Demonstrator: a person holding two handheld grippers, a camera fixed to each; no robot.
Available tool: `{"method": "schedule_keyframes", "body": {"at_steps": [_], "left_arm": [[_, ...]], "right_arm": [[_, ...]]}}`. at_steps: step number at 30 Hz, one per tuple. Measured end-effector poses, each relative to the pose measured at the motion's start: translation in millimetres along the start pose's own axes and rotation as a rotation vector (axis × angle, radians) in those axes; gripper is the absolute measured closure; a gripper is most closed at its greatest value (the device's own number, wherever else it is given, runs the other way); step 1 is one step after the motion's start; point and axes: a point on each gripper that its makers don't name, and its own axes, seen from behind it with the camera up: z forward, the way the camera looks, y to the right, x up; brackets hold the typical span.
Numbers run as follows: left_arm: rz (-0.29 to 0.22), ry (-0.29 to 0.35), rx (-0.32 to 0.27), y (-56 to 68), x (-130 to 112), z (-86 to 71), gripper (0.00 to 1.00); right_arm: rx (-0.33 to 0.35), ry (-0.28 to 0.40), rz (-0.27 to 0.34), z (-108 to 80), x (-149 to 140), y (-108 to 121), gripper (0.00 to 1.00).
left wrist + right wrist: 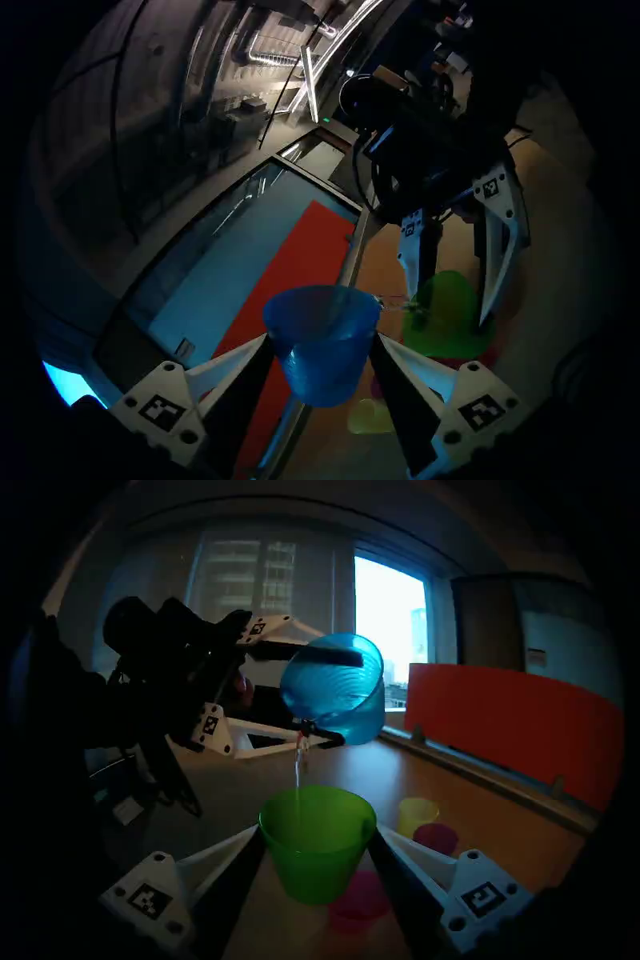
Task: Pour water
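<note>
- Blue cup (332, 688) is pinched across its wall by my left gripper (320, 340) and tipped steeply; a thin stream of water (298, 772) falls from its lip.
- Green cup (318, 864) sits directly below, near me, pinched by my right gripper (318, 832) above the table (496, 824).
- Both cups look like thin, light, springy plastic; I judge a hard squeeze would buckle them.
- Best hold: mid-wall, under the rim.
- Wet lip is likely slippery; the green one should get heavier as it fills.

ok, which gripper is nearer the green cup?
Right. The right gripper is shut on the green cup; the left gripper sits above it, holding the blue cup tipped over it.
</note>
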Motion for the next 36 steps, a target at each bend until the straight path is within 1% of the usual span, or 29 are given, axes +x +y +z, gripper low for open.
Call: {"method": "schedule_keyframes", "body": {"at_steps": [12, 27, 36], "left_arm": [[0.025, 0.001, 0.000, -0.4, 0.1, 4.1, 0.19], [0.038, -0.004, 0.005, -1.2, -2.6, 6.8, 0.19], [0.046, 0.000, 0.001, 0.9, -1.7, 9.4, 0.19]], "right_arm": [[0.000, 0.005, 0.000, 0.4, 1.0, 0.1, 0.11], [0.002, 0.009, -0.003, -0.3, 1.4, 0.1, 0.11], [0.002, 0.011, -0.002, -1.7, 0.9, 0.9, 0.11]]}}
